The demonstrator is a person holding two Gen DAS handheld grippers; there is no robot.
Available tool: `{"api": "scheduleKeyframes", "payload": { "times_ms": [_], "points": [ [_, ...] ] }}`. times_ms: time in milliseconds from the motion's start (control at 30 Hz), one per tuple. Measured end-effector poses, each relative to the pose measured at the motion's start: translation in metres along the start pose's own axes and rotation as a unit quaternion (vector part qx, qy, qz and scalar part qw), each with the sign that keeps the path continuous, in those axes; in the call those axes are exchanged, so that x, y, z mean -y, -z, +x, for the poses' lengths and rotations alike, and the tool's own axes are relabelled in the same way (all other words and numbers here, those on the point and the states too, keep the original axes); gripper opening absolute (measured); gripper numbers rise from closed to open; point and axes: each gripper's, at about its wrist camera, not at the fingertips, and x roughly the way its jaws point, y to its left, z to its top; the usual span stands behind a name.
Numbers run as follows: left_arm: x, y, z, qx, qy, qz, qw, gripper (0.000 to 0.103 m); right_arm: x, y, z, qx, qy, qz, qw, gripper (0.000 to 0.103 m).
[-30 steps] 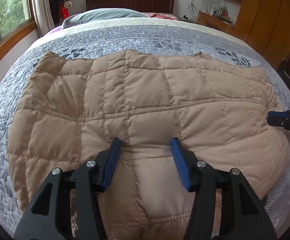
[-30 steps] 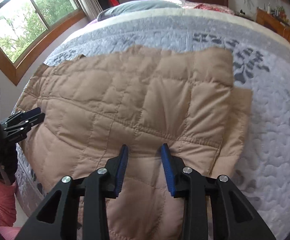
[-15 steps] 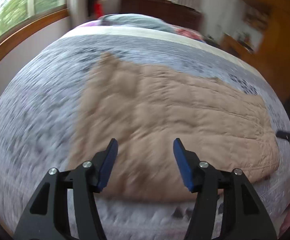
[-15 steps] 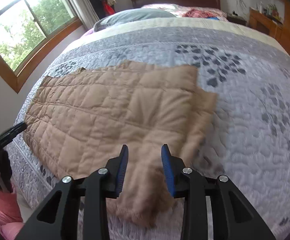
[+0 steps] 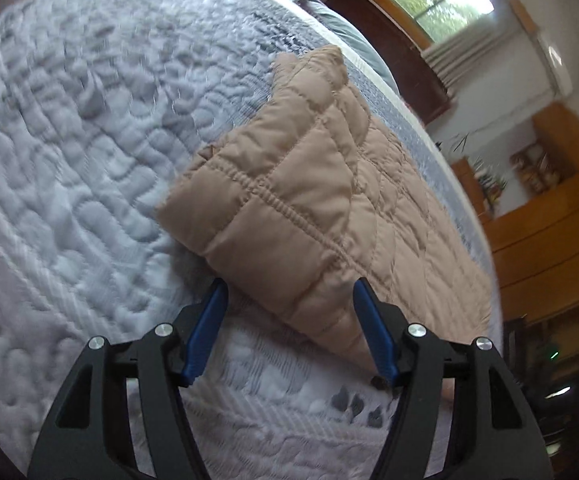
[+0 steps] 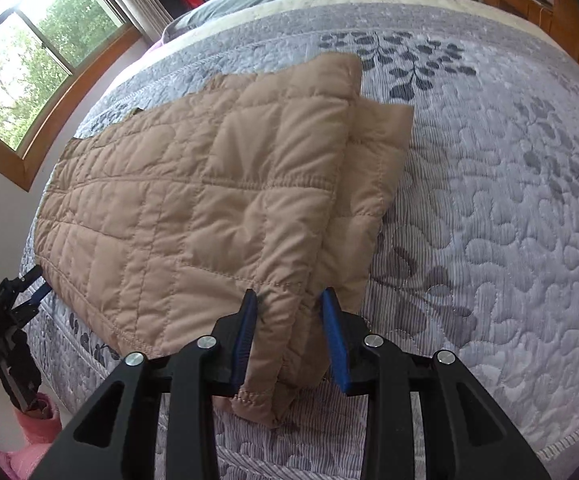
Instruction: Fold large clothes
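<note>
A tan quilted jacket [image 6: 193, 208] lies spread on a bed covered with a grey quilted bedspread [image 6: 489, 200] printed with darker leaf shapes. In the right wrist view the jacket runs from the near edge of the bed toward the far middle, its upper layer folded over so that a narrower strip of the lower layer shows along its right side. The right tool [image 6: 289, 332] points down at the jacket's near right corner, and the stacked layers of that corner pass between its blue pads [image 6: 245, 336]; the jaws stand narrowly apart with the fabric filling the gap, so the tool has hold of the corner. At the left edge of that view the left tool [image 6: 29, 292] sits just beside the jacket's near left corner at the edge of the bed. In the left wrist view, which is rolled to one side, the left tool [image 5: 289, 332] has its jaws opening, set wide apart; the folded near edge of the jacket [image 5: 297, 216] lies between and just beyond the blue pads [image 5: 205, 332], and neither pad presses on it. A window [image 6: 21, 64] with a wooden frame is at the far left, and wooden cabinets [image 5: 549, 248] stand along the right.
</note>
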Motion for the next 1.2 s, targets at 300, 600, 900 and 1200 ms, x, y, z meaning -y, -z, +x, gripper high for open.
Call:
{"api": "scheduleKeyframes", "payload": {
  "times_ms": [300, 600, 900, 1200],
  "points": [
    [-0.02, -0.018, 0.015, 0.022, 0.04, -0.076, 0.9961, 0.067, 0.002, 0.0, 0.005, -0.003, -0.006, -0.003, 1.0, 0.033],
    [-0.014, -0.012, -0.002, 0.051, 0.081, -0.069, 0.9929, 0.014, -0.001, -0.003, 0.008, -0.012, 0.0, -0.007, 1.0, 0.033],
    [-0.036, -0.007, 0.023, 0.002, 0.069, -0.103, 0.9922, 0.014, -0.001, -0.008, 0.015, -0.019, 0.001, -0.008, 1.0, 0.034],
    [-0.033, -0.017, 0.025, 0.0, 0.08, -0.093, 0.9925, 0.011, -0.001, -0.006, 0.023, -0.011, -0.003, -0.007, 1.0, 0.035]
  ]
}}
